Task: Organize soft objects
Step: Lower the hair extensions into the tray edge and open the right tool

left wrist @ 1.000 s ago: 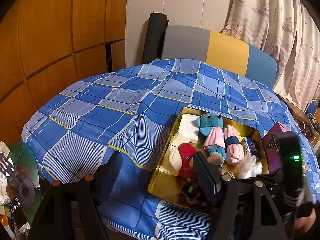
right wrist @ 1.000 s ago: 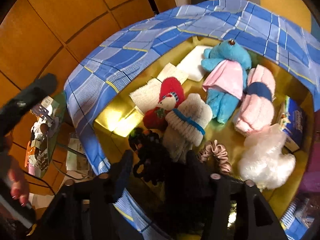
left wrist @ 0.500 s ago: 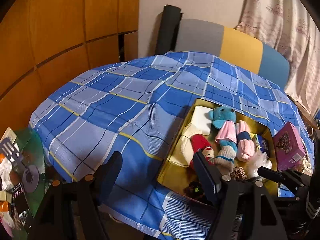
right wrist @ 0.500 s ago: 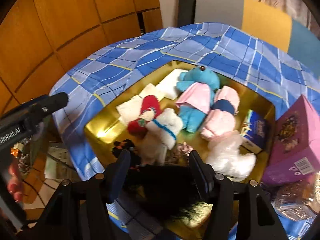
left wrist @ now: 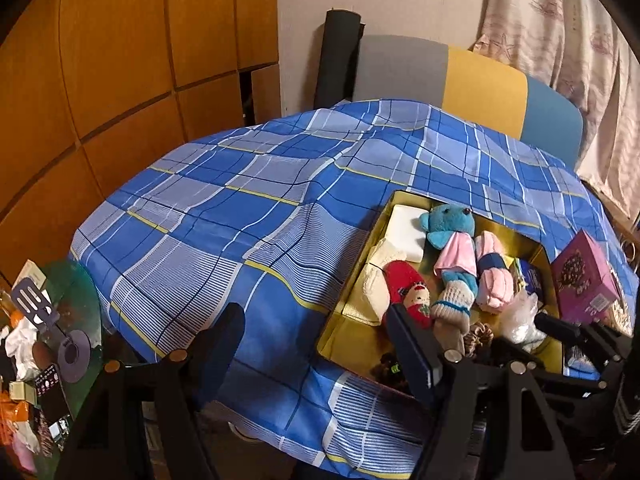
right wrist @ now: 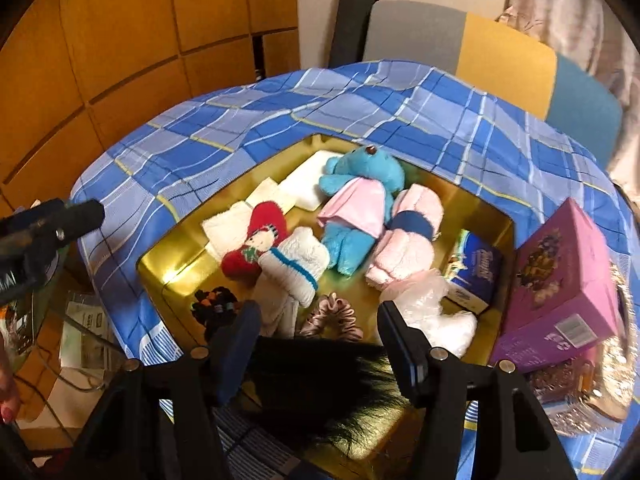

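Right wrist view first: my right gripper (right wrist: 316, 336) sits over the near edge of the gold tray (right wrist: 160, 256), jaws pretty wide, with a black furry thing (right wrist: 320, 384) filling the gap between them. Can't honestly tell if the pads are squeezing it or it's just lying there.

Just past the fingertips there's a pink scrunchie (right wrist: 332, 316), a dark hair tie bundle (right wrist: 216, 302) by the tray's near-left corner, and a white plastic wad (right wrist: 432, 316) to the right. Mid tray I've got a white sock with a blue stripe (right wrist: 296, 268) touching a red doll sock (right wrist: 256, 244), then the blue teddy (right wrist: 360, 196) in its pink dress, with a rolled pink towel (right wrist: 408, 240) right beside it. White cloths (right wrist: 304, 184) fill the far-left corner. A purple box (right wrist: 560, 280) leans by the tray's right edge.

Left wrist view: my left gripper (left wrist: 316, 336) is spread wide with nothing in it, hovering over the near edge of the blue plaid cloth (left wrist: 240, 220), left of the tray.
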A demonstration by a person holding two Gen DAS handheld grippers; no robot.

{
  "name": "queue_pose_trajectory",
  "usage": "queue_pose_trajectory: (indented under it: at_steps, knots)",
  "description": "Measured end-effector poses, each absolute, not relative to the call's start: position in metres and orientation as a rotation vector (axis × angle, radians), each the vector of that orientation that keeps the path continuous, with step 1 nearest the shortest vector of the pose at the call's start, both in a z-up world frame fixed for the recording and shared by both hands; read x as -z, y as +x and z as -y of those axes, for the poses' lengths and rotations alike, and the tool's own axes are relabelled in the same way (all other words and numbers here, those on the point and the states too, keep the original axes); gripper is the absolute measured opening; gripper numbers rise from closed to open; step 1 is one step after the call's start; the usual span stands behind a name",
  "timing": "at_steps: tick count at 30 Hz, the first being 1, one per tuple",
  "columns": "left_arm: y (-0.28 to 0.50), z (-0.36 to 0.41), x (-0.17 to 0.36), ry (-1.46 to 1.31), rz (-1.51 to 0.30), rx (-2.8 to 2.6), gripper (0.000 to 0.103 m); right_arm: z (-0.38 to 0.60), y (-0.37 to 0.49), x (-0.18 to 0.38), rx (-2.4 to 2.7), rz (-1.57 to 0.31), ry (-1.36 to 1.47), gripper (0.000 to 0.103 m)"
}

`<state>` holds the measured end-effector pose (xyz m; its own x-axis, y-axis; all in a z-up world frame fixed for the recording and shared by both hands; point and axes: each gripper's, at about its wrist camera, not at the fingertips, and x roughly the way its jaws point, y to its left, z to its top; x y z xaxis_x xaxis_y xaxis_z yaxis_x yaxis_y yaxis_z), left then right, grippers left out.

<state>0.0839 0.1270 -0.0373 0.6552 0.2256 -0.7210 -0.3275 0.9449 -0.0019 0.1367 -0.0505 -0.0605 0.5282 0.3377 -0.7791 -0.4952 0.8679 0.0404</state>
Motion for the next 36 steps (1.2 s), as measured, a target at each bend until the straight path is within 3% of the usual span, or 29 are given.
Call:
queue_pose_trajectory:
  at_steps: [14,36]
  knots:
    - [0.067,-0.095,0.038,-0.058,-0.849,-0.261,0.074,0.096,0.088,0.016,-0.213,-0.703,-0.017,0.102]
    - [0.056,-0.077,0.052,-0.022,-0.911,-0.21,0.074,0.123,0.057,0.028,0.022,-0.716,0.114,0.103]
